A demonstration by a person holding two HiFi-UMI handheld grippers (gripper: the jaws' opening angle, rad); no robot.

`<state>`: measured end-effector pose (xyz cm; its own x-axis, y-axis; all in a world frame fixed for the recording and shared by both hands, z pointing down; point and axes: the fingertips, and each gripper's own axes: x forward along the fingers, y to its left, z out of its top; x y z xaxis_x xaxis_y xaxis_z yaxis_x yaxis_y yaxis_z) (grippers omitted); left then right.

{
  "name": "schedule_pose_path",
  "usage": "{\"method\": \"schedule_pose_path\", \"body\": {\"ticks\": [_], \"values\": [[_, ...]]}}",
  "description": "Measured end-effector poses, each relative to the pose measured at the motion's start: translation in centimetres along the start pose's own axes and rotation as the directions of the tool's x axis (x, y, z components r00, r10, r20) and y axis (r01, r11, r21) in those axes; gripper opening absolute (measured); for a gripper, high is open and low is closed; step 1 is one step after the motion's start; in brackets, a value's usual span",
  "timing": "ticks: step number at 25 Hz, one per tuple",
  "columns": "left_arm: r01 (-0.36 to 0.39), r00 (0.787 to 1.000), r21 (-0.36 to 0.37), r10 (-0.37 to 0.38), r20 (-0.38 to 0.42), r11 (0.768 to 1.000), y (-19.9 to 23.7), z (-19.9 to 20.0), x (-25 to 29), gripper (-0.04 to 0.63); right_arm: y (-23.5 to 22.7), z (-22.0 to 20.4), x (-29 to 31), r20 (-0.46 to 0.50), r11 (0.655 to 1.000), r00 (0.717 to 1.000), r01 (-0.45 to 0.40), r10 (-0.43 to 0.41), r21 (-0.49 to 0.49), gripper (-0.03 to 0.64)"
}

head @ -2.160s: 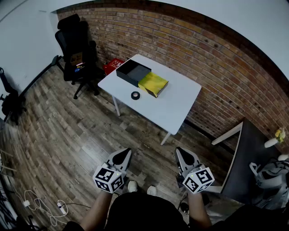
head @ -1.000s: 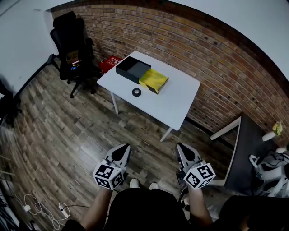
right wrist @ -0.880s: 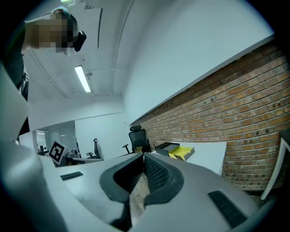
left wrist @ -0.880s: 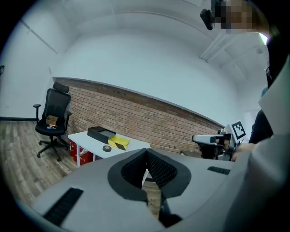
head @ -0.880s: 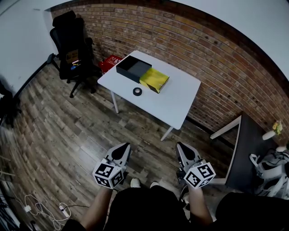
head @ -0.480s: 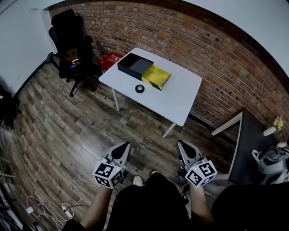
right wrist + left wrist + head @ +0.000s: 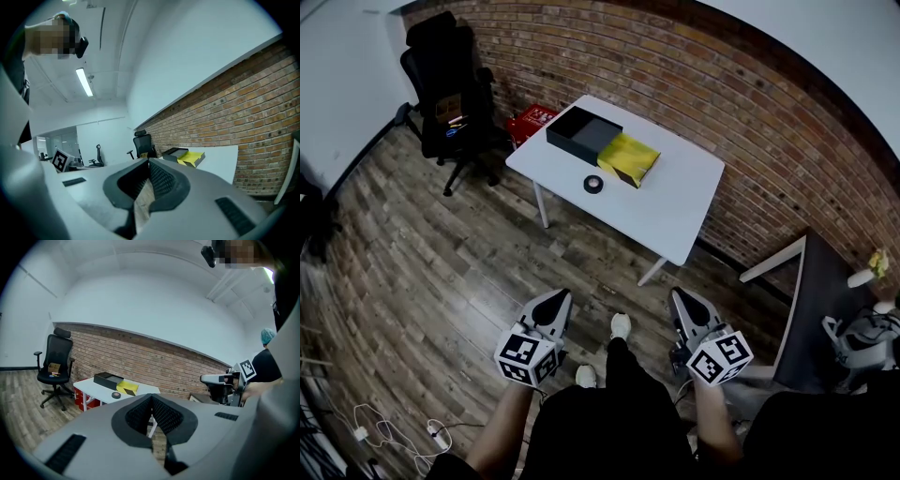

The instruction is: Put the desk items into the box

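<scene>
Person stands nearer table [image 7: 675,202]; left gripper [image 7: 558,298], right gripper [image 7: 682,295] closed, empty; open before reaching tape roll [image 7: 593,184].

Tape [image 7: 593,184] before box [image 7: 584,137] on table [image 7: 675,211]; chair [image 7: 445,84] left

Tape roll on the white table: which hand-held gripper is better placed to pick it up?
Left, probably. The tape roll lies nearer the left hand-held gripper than the right; both are shut, empty, far from the table.

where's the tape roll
Head view: the black tape roll lies near the white table's left edge, just in front of the black box and yellow box.
</scene>
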<state>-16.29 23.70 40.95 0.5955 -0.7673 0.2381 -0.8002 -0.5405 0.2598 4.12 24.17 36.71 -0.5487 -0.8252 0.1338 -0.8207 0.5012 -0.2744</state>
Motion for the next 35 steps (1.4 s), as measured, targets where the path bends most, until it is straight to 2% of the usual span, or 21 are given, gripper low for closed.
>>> {"method": "schedule_pose_path", "body": {"ticks": [10,16,24,30,35], "values": [[-0.017,0.999,-0.012,0.016,-0.034,1.000,2.3,0.9,6.0,0.012,-4.8,0.3,5.2,-0.036,0.998,0.998,-0.057,0.056,-0.010,0.021],[-0.032,0.998,0.006,0.033,-0.046,0.999,4.0,2.2,10.6,0.012,-8.4,1.6,9.3,-0.034,0.995,0.995,-0.095,0.095,0.004,0.021],[-0.047,0.997,-0.008,0.046,-0.062,0.999,4.8,4.3,17.3,0.012,-14.4,3.8,13.3,-0.042,0.992,0.992,-0.123,0.123,0.003,0.021],[-0.090,0.994,0.001,0.090,-0.056,0.996,5.4,5.5,22.2,0.012,-18.9,4.2,15.7,-0.077,0.990,0.987,-0.140,0.139,-0.002,0.020],[-0.097,0.994,-0.013,0.096,-0.051,0.995,5.7,6.0,25.3,0.012,-21.4,4.6,17.7,-0.103,0.985,0.980,-0.172,0.170,-0.007,0.020]]}}
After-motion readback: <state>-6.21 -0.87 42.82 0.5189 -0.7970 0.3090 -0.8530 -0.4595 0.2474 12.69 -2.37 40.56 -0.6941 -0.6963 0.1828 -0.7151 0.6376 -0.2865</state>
